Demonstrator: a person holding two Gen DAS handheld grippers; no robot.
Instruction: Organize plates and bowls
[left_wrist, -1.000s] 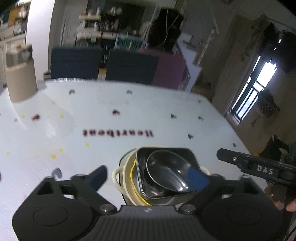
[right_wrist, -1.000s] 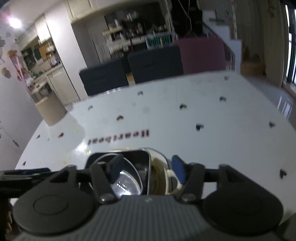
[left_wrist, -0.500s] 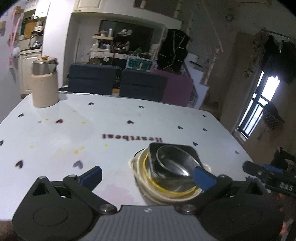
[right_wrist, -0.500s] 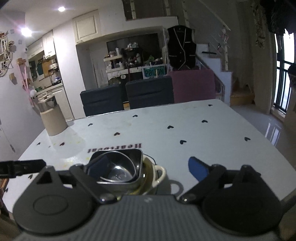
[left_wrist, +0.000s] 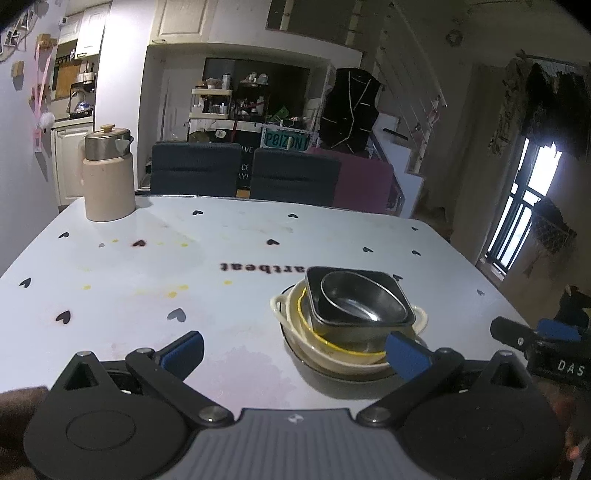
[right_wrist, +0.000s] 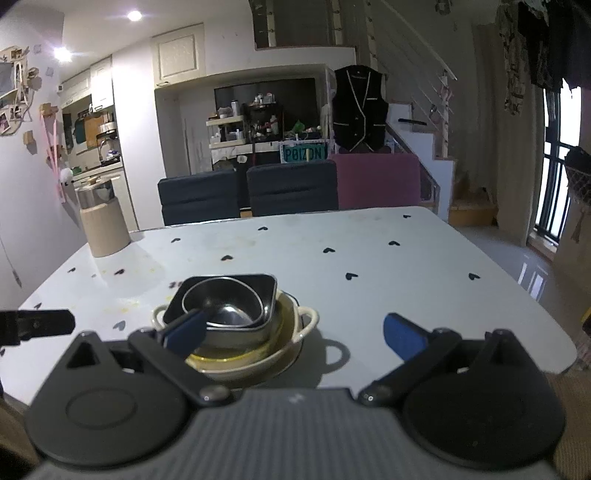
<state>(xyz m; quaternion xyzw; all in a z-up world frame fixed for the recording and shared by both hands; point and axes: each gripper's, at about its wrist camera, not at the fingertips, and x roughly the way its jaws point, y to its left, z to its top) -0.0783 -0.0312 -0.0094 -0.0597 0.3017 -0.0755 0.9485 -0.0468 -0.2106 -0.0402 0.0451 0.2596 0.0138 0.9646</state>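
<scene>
Both the left gripper and right gripper hang spread wide, holding nothing, near stacked bowls on a white table.

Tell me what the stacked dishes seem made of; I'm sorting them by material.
The round bowl on top looks like polished steel: it gleams and reflects light. The square dish under it also looks metal, with a duller grey side. The two-handled bowl beneath looks like glazed cream ceramic with a yellow band inside, though it might be enamel.
</scene>
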